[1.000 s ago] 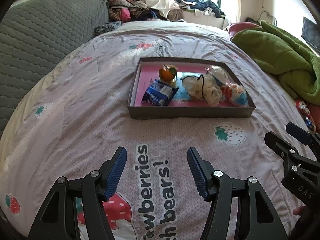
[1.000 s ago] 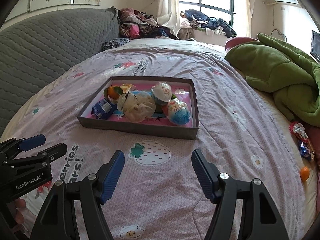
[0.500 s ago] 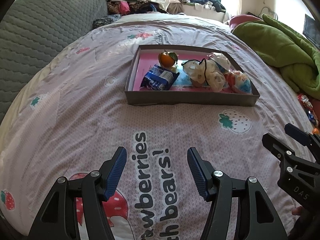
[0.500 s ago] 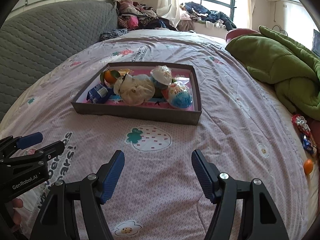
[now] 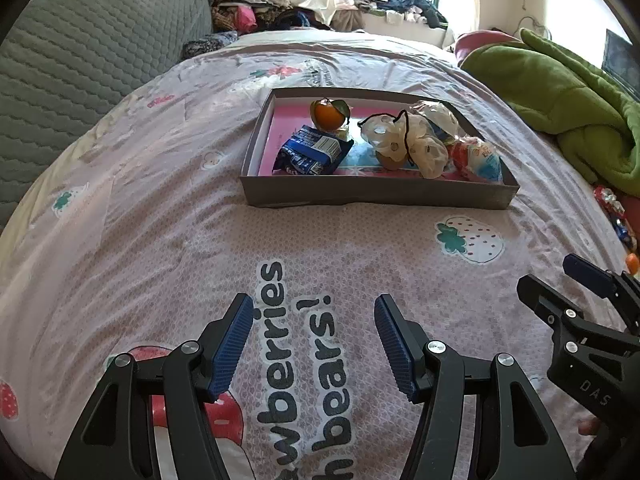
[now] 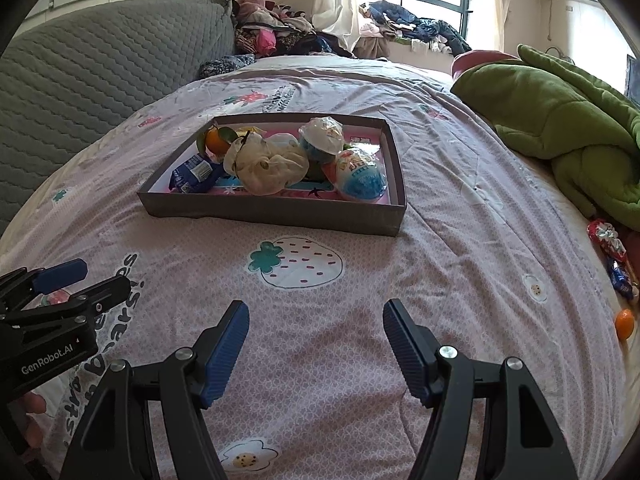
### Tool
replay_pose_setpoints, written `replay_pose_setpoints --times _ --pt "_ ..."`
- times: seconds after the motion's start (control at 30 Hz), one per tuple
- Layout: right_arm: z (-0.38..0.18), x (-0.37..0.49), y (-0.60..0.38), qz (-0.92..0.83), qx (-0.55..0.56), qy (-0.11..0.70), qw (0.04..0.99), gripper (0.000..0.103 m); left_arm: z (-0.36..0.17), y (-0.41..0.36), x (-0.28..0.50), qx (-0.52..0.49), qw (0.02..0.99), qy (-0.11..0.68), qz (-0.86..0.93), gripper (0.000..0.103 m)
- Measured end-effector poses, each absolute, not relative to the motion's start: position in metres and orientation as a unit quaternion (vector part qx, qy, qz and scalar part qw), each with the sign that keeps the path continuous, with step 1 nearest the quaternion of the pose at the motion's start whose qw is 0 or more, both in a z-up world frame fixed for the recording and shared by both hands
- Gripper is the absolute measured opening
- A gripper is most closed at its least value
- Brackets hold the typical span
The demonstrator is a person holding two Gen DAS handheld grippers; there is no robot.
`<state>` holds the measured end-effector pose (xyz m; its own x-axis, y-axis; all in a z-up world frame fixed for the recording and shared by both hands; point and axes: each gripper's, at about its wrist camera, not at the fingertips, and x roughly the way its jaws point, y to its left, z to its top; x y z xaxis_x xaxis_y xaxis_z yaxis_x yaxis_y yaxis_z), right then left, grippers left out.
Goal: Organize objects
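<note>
Two black plastic two-finger grippers. Left gripper: angular black finger frames with triangular cut-outs, ribbed blue pads, round silver screws at the pivots. White "GenRobot.AI" lettering on its side, seen from the right. Right gripper: same black frames, blue ribbed pads, silver screws; white "DAS" marking on its body.

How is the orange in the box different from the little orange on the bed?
The orange in the box has green leaves on top; the loose orange shows none. The orange in the box sits among snacks inside the grey box; the loose orange lies alone on the bedsheet, near the edge. Both are round and orange.
</note>
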<state>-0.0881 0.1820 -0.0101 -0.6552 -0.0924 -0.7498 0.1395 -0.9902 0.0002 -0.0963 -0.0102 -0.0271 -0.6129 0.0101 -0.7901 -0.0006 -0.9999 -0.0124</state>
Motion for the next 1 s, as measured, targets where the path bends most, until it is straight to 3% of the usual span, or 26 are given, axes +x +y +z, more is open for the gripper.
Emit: replay_pose_setpoints --times 1.0 --pt "-0.0136 -0.0855 0.1758 -0.932 0.359 -0.012 0.054 0.069 -0.0319 -0.0179 -0.1026 -0.381 -0.001 -0.014 0.925 0.065"
